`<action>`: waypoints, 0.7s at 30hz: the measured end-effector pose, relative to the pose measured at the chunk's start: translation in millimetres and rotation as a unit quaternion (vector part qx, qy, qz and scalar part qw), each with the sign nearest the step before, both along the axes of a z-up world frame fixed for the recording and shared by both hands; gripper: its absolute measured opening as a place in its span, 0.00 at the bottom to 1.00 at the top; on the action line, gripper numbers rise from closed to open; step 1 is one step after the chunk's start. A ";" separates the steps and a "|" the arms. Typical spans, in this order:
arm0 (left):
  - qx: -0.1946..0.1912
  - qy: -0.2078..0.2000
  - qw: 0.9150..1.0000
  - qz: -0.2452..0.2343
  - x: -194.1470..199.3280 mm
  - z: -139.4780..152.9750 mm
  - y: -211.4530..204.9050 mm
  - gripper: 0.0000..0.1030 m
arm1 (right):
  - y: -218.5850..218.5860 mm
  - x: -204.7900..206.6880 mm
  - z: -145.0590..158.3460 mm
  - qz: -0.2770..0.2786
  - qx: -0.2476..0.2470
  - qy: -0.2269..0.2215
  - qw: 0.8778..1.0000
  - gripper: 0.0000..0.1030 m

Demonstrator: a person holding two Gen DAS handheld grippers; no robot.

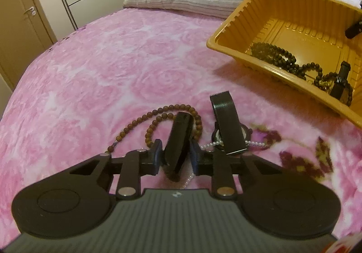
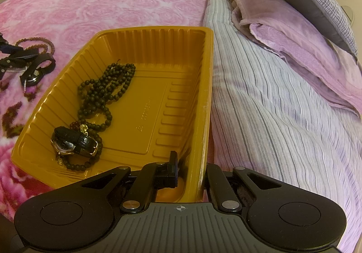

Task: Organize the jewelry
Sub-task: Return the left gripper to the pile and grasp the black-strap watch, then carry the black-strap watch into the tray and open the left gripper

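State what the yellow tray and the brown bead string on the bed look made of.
Yellow tray: thin moulded plastic, glossy, going by its ribbed walls and embossed mark. Brown bead string: likely wood, since the round beads look matte and reddish-brown; stained seed or plastic can't be ruled out.

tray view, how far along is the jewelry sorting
Done: dark beads and a gold-cased watch lie in the yellow tray, which the right tool grips by its wall. In hand: the left tool is closed on a strap of the black watch, on the blanket. Left: that watch, brown beads, pearl strand.
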State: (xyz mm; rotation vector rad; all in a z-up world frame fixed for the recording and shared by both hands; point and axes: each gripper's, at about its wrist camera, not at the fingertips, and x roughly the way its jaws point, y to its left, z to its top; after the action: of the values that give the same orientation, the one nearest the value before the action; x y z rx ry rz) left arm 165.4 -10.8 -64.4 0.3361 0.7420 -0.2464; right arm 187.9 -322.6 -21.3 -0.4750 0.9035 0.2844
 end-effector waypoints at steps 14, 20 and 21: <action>-0.092 -0.012 0.994 0.055 -21.7 29.1 7.5 0.18 | 0.9 -0.8 -0.3 0.000 -0.001 -0.002 1.000 0.06; -0.103 -0.029 0.993 0.053 -25.5 43.2 -0.4 0.18 | 0.6 -0.9 -0.2 0.001 -0.001 -0.002 1.000 0.06; -0.105 -0.033 0.993 0.052 -26.1 46.4 -2.0 0.18 | 0.5 -0.8 -0.3 0.001 -0.001 -0.002 1.000 0.06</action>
State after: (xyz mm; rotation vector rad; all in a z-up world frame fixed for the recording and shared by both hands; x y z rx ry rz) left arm 139.3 -12.7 -18.0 0.1047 0.6589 -0.2117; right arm 187.1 -322.1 -21.6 -0.4778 0.8993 0.2836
